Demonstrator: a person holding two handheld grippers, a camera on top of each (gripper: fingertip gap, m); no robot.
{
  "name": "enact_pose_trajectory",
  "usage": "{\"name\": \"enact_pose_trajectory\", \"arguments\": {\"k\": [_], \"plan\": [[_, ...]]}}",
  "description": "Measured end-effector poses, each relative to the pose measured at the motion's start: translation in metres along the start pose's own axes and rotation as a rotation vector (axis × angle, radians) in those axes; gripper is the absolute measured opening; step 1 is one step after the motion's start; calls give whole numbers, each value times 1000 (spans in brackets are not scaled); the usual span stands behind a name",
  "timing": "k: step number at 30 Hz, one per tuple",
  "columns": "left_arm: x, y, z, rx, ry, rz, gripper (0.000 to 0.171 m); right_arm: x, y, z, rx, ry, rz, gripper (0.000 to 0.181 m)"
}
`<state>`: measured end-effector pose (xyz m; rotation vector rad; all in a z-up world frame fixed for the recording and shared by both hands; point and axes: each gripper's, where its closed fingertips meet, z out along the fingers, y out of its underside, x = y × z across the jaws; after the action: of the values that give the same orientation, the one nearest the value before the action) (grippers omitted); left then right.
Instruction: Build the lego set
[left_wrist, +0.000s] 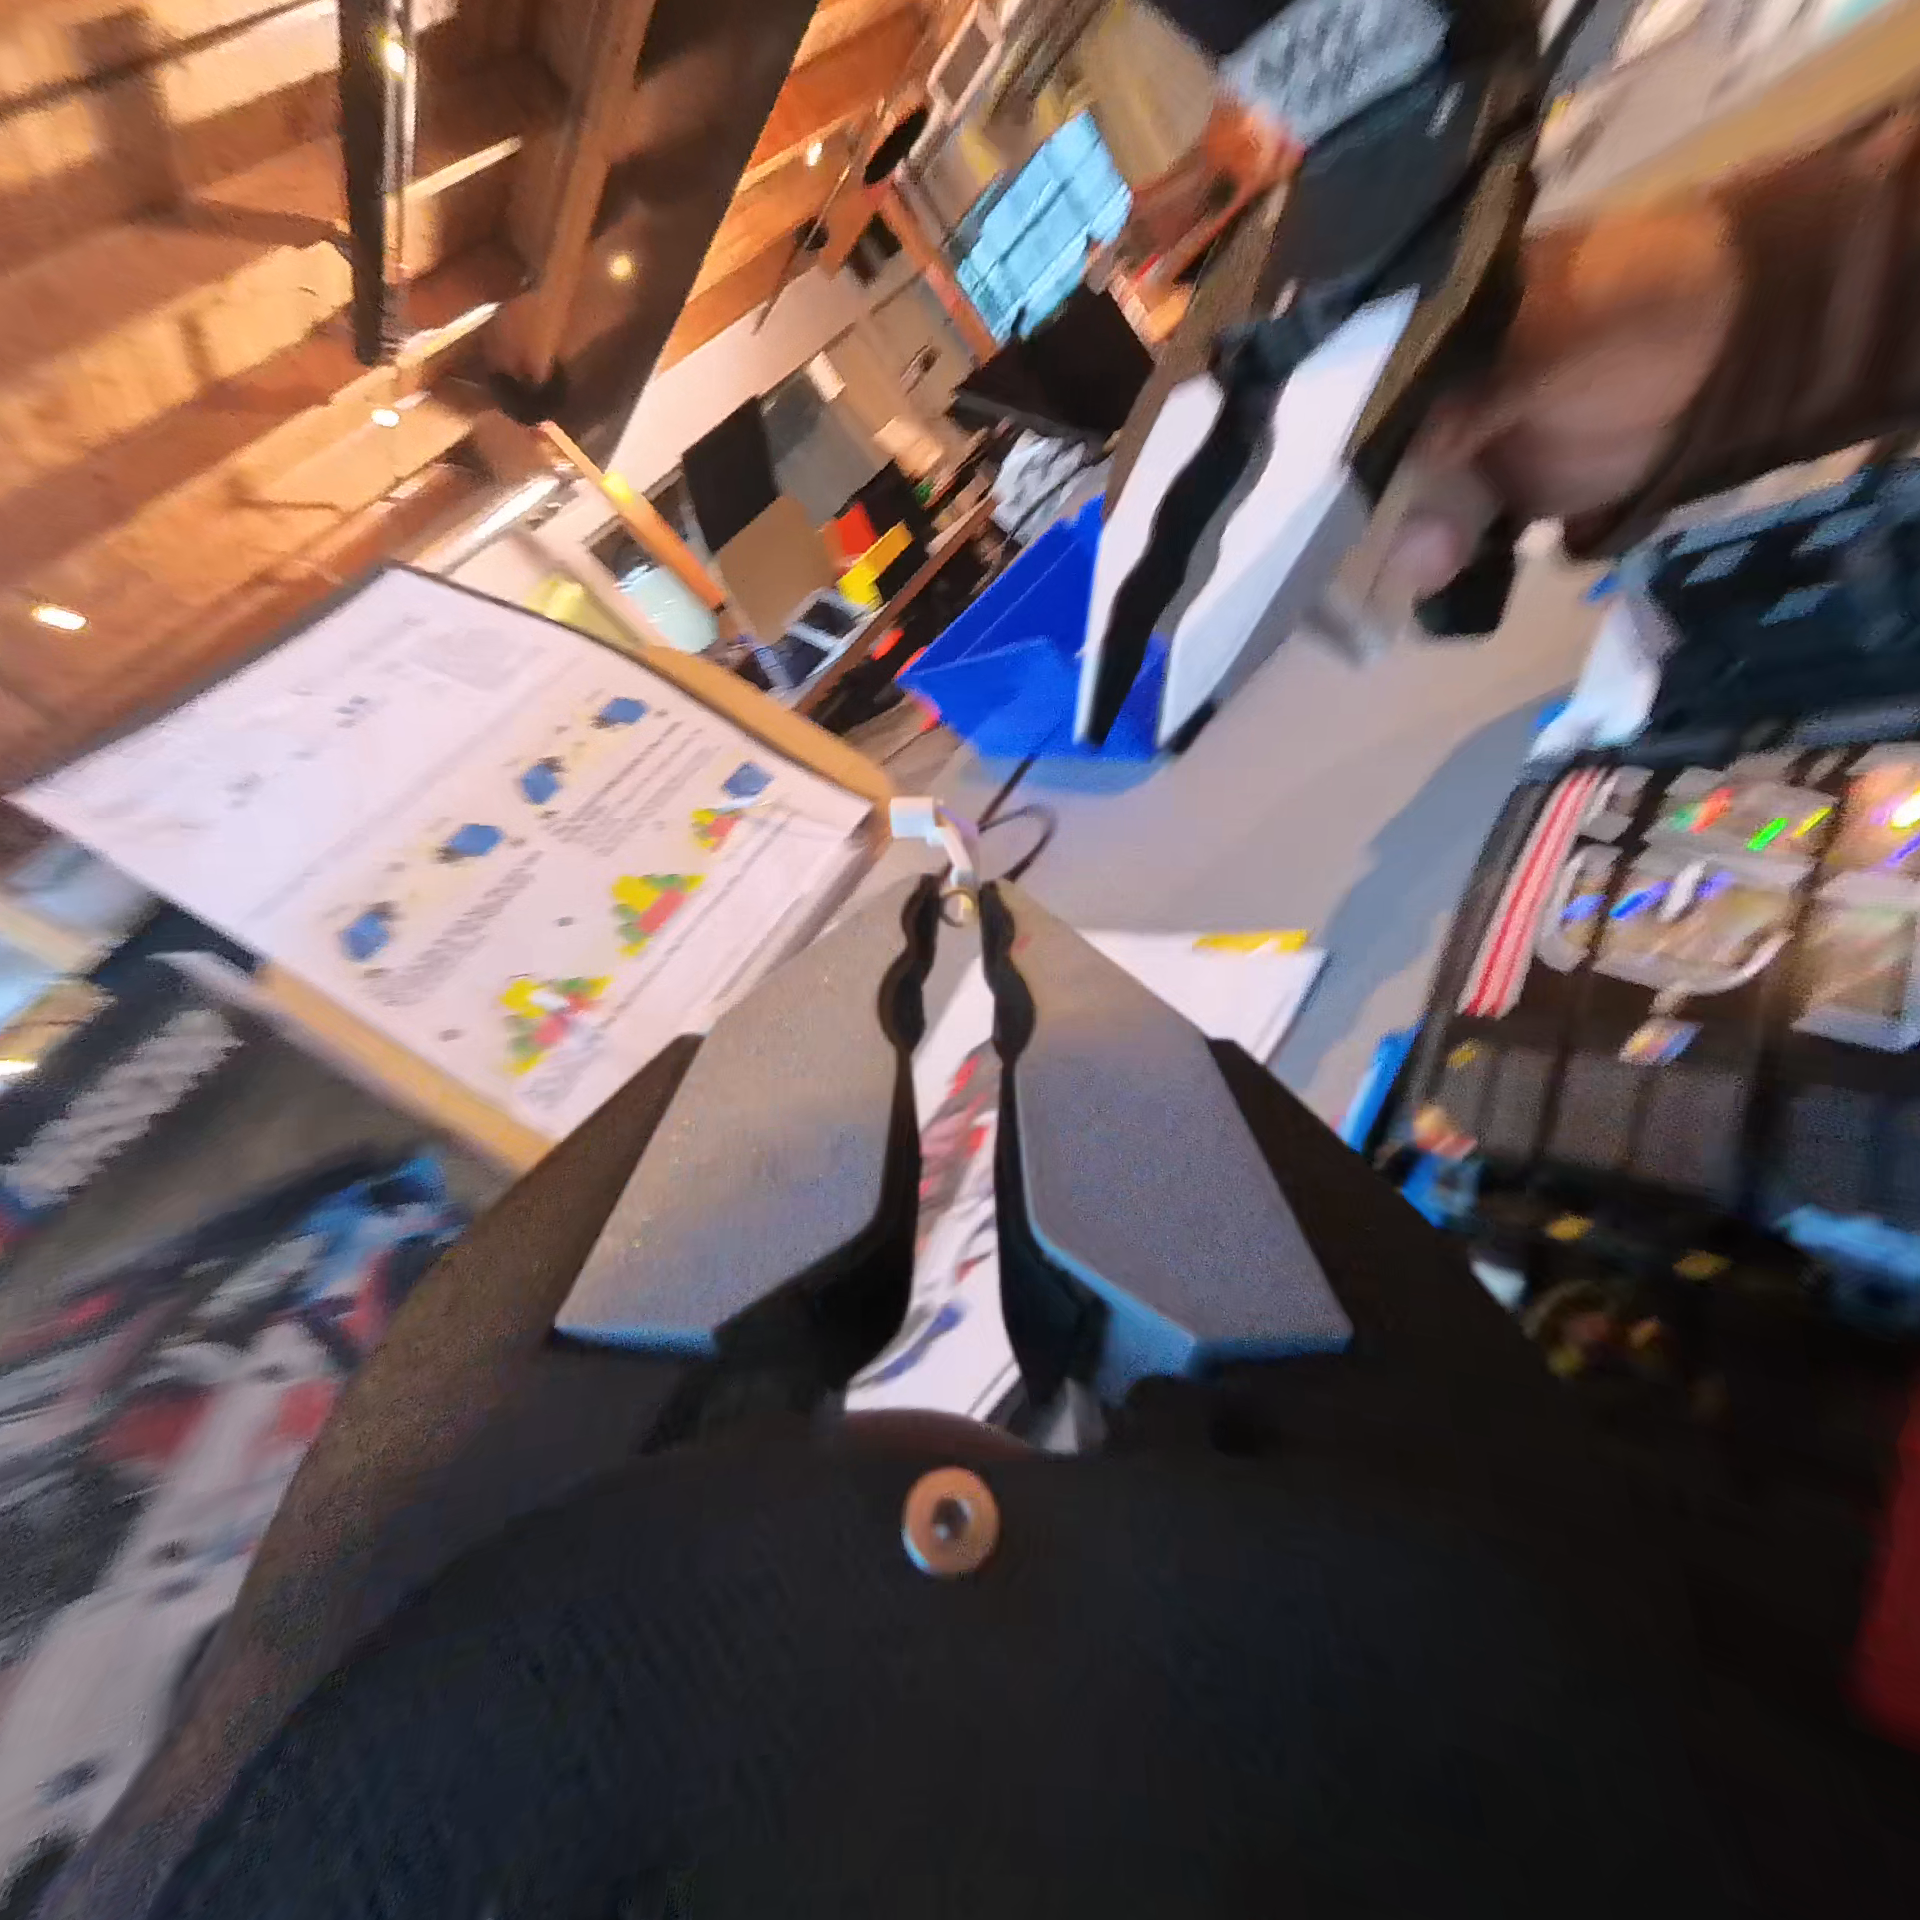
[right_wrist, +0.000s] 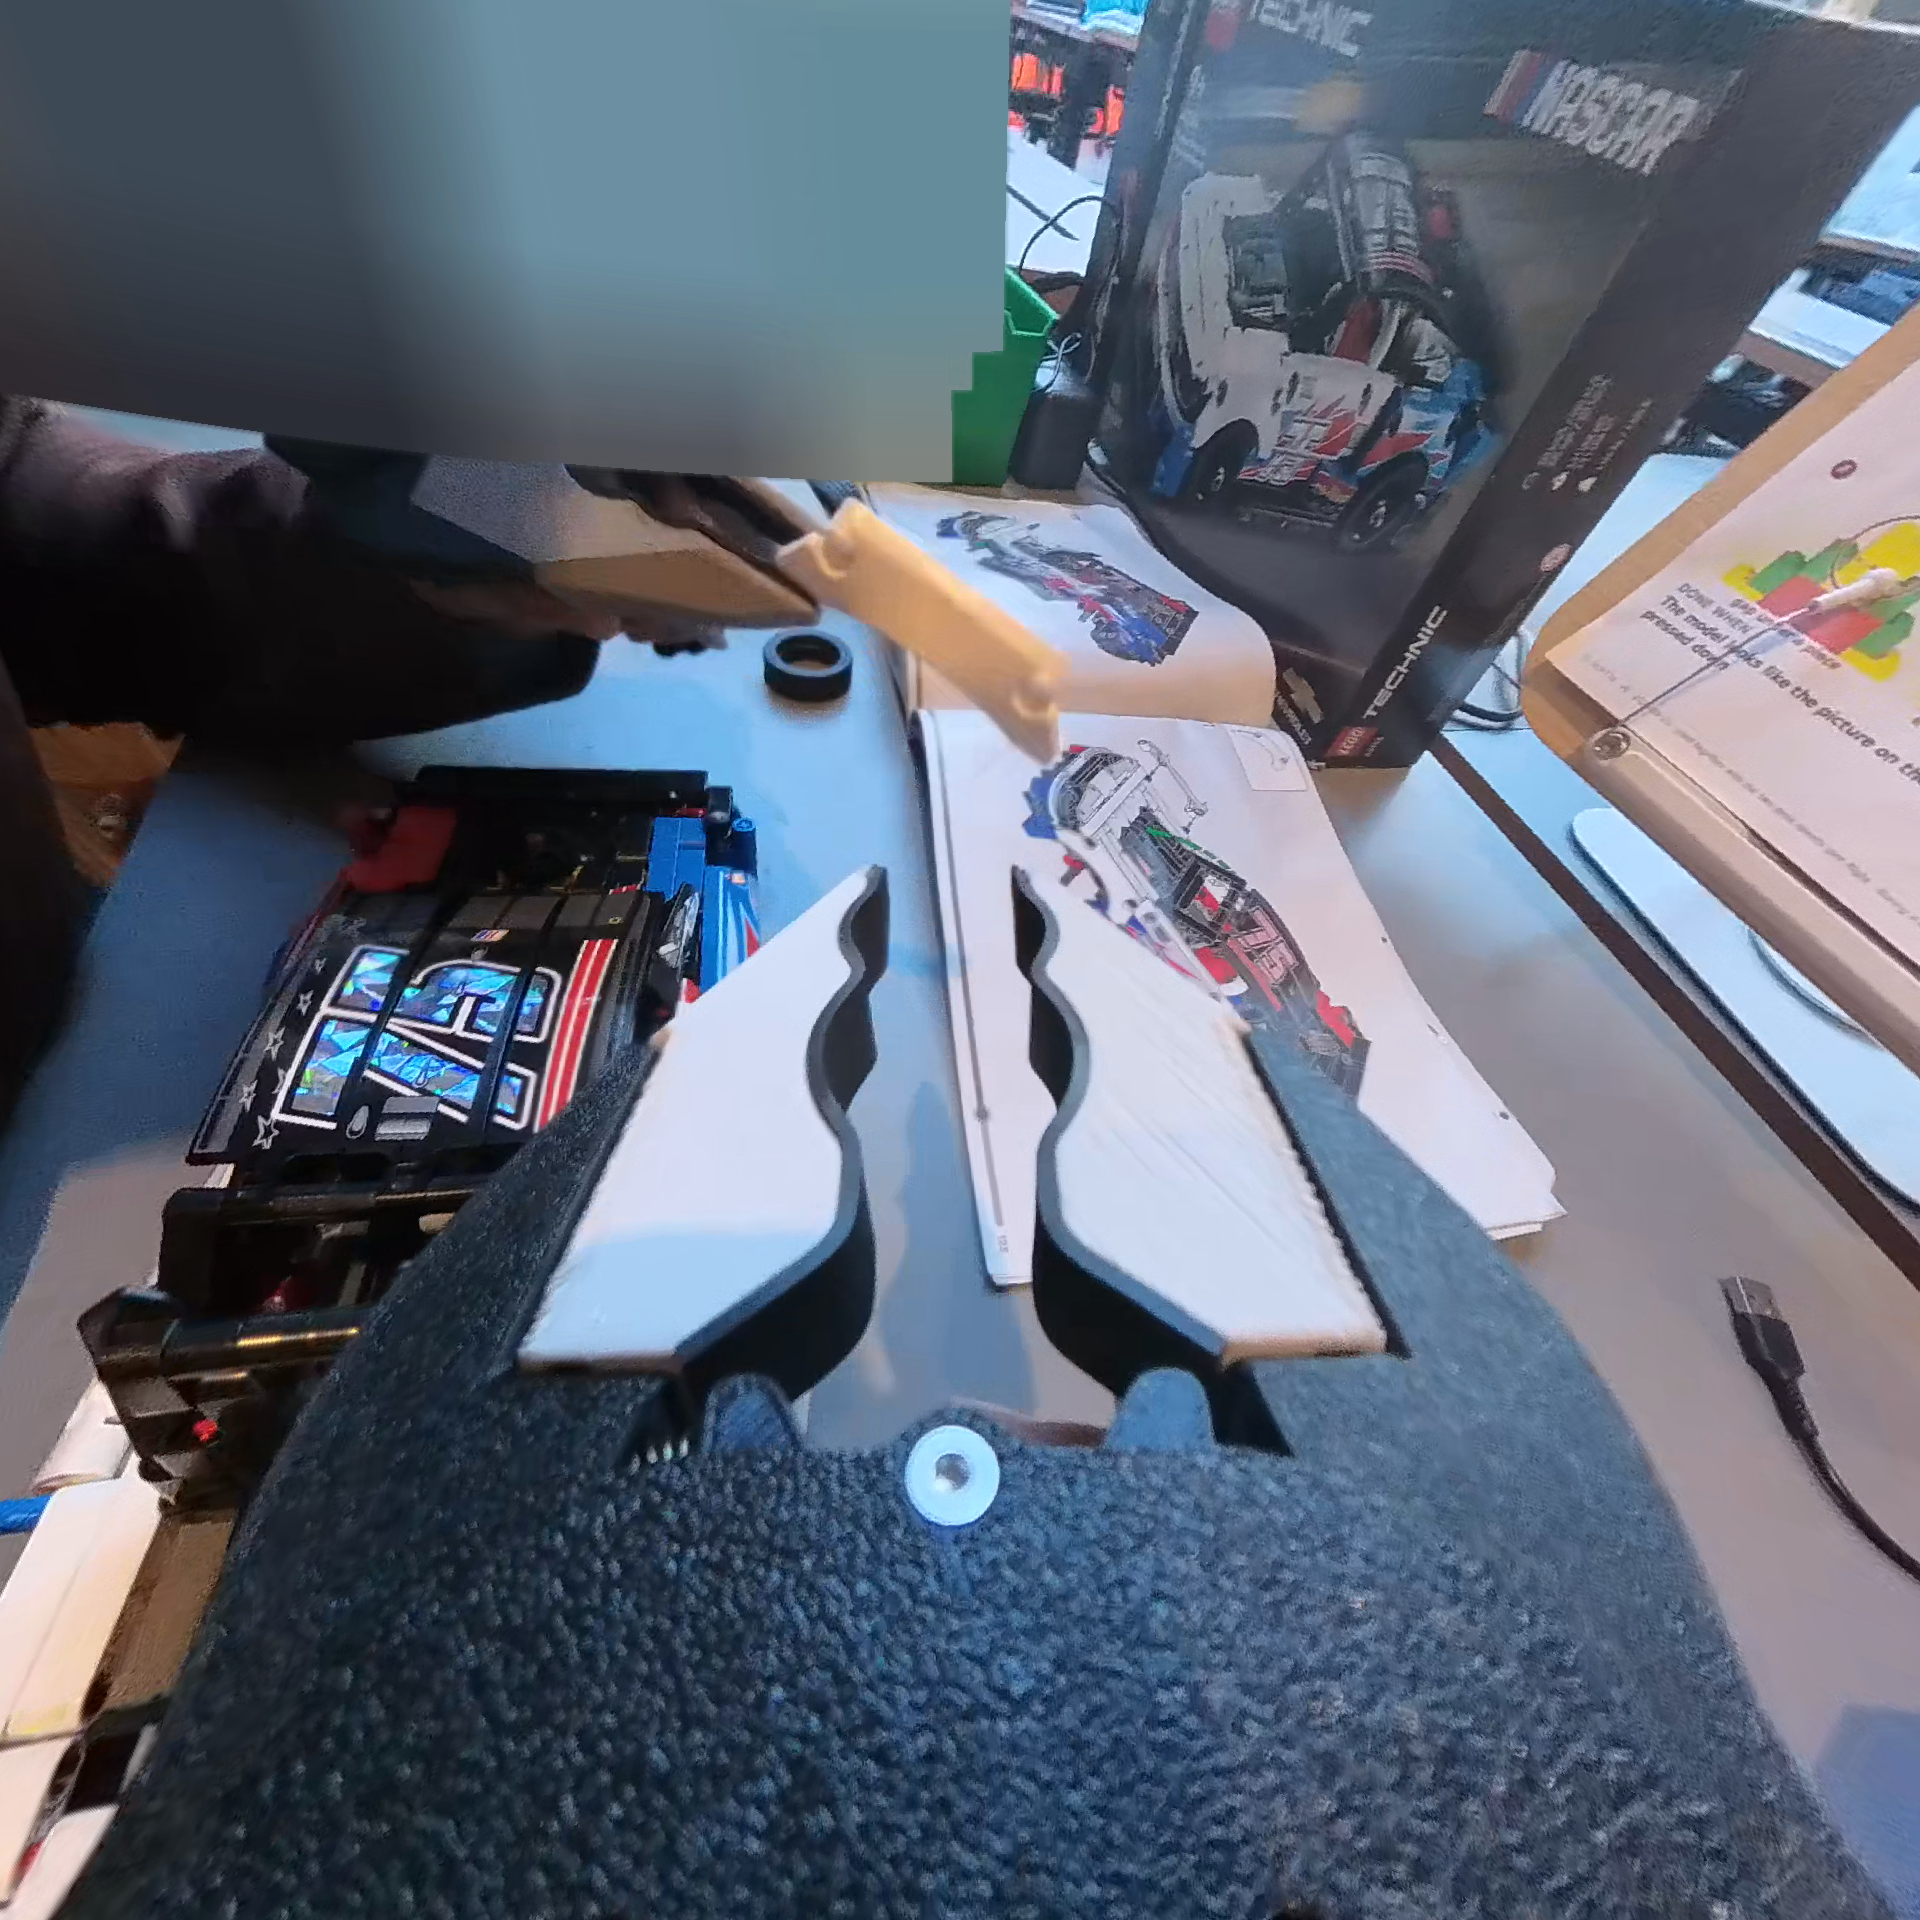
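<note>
Held a long pale piece tight in the left gripper, up over the open booklet. Had the right gripper spread apart, empty. Saw the lego car by the table's left edge, black tyre behind.

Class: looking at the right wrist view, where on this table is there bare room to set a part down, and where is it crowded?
Bare table lies right of the open instruction booklet, up to the black USB cable. A small patch surrounds the black tyre. Crowded: the left side, filled by the model car.
</note>
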<state>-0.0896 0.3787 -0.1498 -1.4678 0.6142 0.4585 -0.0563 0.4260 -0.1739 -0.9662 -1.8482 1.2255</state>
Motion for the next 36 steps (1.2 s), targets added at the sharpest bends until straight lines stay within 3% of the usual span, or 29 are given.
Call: {"name": "enact_pose_trajectory", "arguments": {"k": [4,6,9,13,20,26,33,36], "plan": [[-26,33,-20,-225,-151,242,5,9,-5,-3,-19,34,81,24],[-28,33,-28,-300,-212,371,5,2,-13,-1,-56,0,210,32],[-6,16,-30,-279,-223,591,5,-19,-35,13,-52,-61,431,36],[17,-9,-34,-161,-249,810,5,-48,-46,32,-90,-105,619,39],[35,-33,-62,-43,-192,1078,5,-80,-61,37,8,-269,906,19],[51,-56,-79,17,-169,1166,4,-108,-74,33,-35,-336,836,9],[41,-98,-89,90,-286,1014,0,-111,-87,21,-16,-400,852,2],[32,-97,-93,71,-307,929,0,-110,-82,21,-34,-381,846,2]]}}
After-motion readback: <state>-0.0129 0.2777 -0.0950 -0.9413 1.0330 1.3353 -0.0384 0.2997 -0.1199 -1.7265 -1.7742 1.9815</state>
